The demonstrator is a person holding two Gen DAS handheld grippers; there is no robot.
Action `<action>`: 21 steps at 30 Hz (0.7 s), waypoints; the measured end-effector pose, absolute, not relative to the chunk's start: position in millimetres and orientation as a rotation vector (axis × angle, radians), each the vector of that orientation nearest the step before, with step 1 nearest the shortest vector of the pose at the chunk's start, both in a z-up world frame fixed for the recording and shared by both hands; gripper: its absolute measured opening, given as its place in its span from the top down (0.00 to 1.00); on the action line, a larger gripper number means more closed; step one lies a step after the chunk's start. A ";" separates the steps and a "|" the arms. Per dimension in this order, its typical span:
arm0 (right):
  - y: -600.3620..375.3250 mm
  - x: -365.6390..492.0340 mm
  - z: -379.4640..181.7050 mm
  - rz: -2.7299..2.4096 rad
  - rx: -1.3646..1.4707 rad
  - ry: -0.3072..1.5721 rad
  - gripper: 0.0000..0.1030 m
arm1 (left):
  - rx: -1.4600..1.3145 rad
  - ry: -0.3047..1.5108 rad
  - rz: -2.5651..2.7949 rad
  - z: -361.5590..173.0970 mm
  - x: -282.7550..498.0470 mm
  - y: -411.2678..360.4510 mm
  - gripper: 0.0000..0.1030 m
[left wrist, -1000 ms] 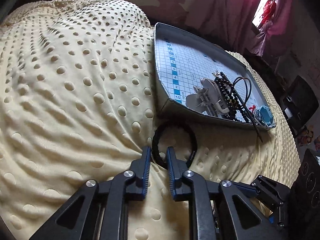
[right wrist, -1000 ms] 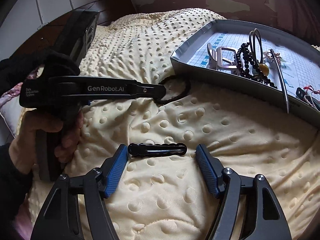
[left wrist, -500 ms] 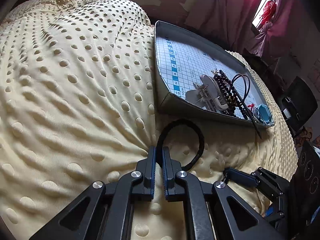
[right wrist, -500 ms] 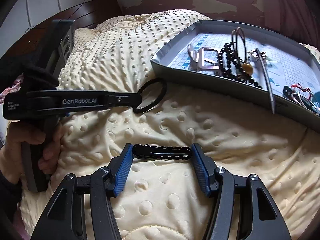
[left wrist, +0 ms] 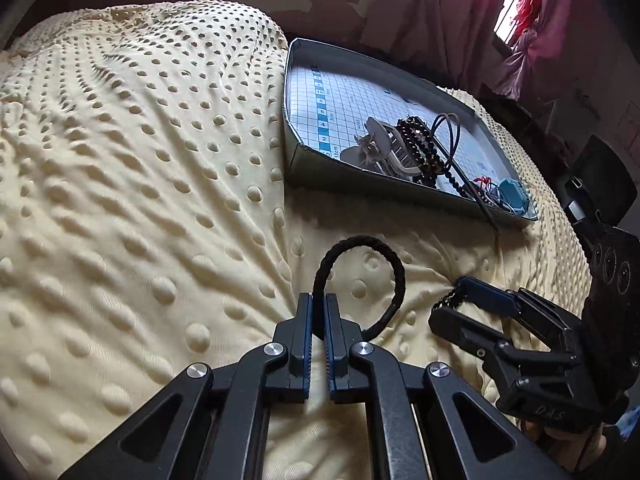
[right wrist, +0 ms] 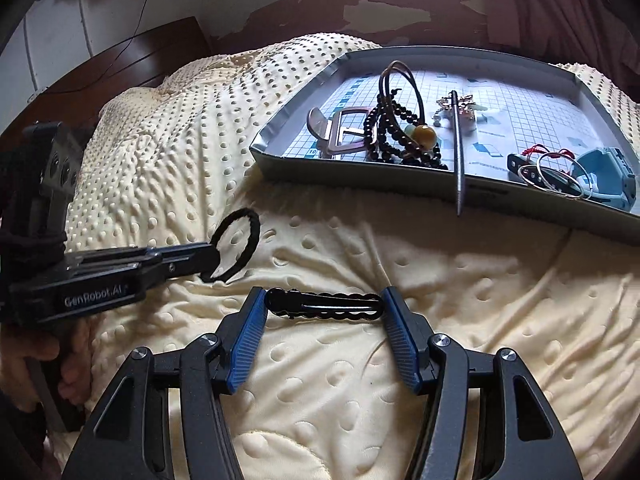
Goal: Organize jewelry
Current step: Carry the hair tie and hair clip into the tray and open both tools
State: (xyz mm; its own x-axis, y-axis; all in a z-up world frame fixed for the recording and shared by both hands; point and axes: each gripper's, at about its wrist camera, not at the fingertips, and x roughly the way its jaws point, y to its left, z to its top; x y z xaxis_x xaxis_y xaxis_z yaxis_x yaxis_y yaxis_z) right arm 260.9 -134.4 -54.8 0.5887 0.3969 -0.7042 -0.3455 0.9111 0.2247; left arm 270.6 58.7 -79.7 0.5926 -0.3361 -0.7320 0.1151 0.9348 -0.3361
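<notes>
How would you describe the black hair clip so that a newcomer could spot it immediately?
On the cream dotted blanket, in front of the grey tray, a black hair clip lies crosswise between the right gripper's blue pads. Unlike the round braided hair tie nearby, it is straight, glossy and scallop-edged.

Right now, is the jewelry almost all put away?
Mostly. The tray already holds beads, a clasp, a pin, rings and a blue piece. In hand: the left tongs pinch the black band; the right tongs bracket the hair clip on the blanket. Both must go into the tray.
</notes>
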 end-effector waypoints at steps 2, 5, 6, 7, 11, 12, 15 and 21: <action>-140.8 258.3 -51.9 0.425 0.081 0.824 0.48 | -0.276 0.893 -0.257 -78.2 267.8 58.6 0.95; -152.6 256.2 -47.6 0.419 0.120 0.806 0.48 | -0.272 0.879 -0.235 -75.2 264.7 55.7 0.95; -155.7 256.2 -45.5 0.414 0.130 0.797 0.48 | -0.257 0.871 -0.222 -73.3 263.7 53.3 0.95; -158.6 255.7 -42.7 0.408 0.136 0.785 0.48 | -0.243 0.860 -0.215 -71.8 262.7 50.7 0.95; -172.6 253.4 -27.6 0.382 0.150 0.710 0.48 | -0.211 0.794 -0.209 -57.0 253.2 40.5 0.95; -175.0 254.4 -23.5 0.376 0.149 0.689 0.48 | -0.216 0.778 -0.211 -52.7 251.5 39.2 0.95; -180.8 261.1 -9.0 0.346 0.123 0.629 0.48 | -0.232 0.732 -0.219 -36.9 252.0 35.7 0.95; -194.3 288.5 16.3 0.301 0.066 0.560 0.48 | -0.301 0.688 -0.184 0.8 288.6 26.1 0.95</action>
State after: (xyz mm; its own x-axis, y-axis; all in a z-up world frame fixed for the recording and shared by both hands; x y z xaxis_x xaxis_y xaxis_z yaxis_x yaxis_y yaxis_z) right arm 288.5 -194.3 16.3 0.8049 0.2984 -0.5128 -0.2628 0.9542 0.1428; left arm 288.6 26.1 0.8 0.7587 -0.2647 -0.5952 0.0679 0.9409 -0.3319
